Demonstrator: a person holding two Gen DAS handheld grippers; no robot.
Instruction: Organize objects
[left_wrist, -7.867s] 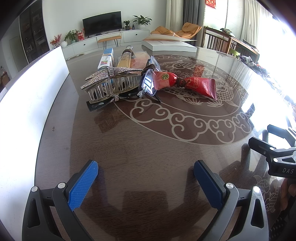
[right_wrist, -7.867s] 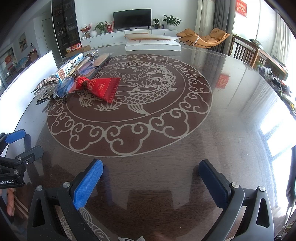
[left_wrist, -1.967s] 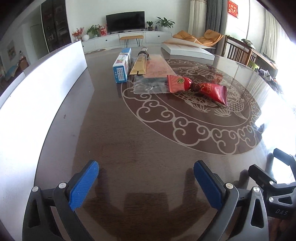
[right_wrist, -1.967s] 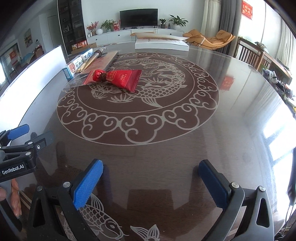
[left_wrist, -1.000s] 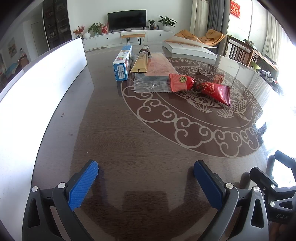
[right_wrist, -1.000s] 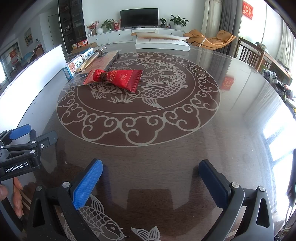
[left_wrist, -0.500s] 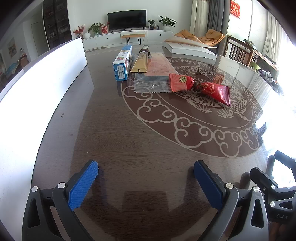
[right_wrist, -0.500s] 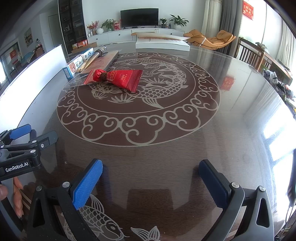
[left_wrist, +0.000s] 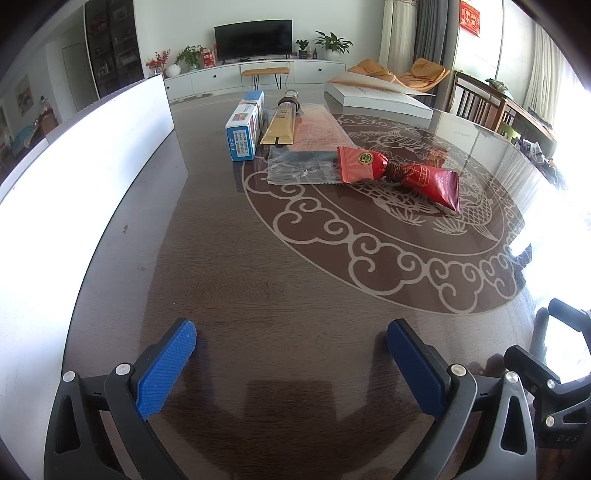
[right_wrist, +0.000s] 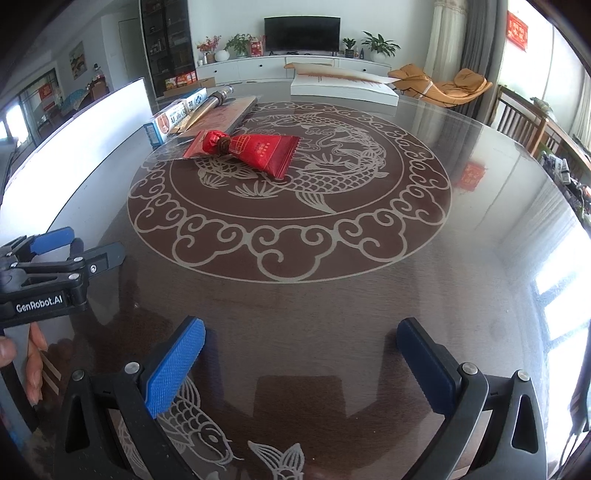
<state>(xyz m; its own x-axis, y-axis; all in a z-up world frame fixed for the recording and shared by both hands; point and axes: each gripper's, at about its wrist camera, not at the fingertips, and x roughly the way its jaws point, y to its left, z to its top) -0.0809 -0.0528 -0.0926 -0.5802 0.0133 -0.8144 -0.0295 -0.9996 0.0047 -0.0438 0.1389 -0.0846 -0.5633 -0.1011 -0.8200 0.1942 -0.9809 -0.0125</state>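
Note:
A red snack packet with a dark band tied round its middle lies on the dark round table. Behind it sit a clear plastic bag, a gold tube and a blue and white box, side by side. My left gripper hovers low over the table's near side, open and empty, far from the items. My right gripper is likewise open and empty near the front edge. Each gripper shows at the edge of the other's view.
A long white board stands along the table's left side. A large flat white box lies at the far end. Wooden chairs stand at the right. A person's fingers show at the lower left of the right wrist view.
Over the last second nothing has visibly moved. The rhinestone hair clip and glasses seen among the items 7.9 s ago are out of view.

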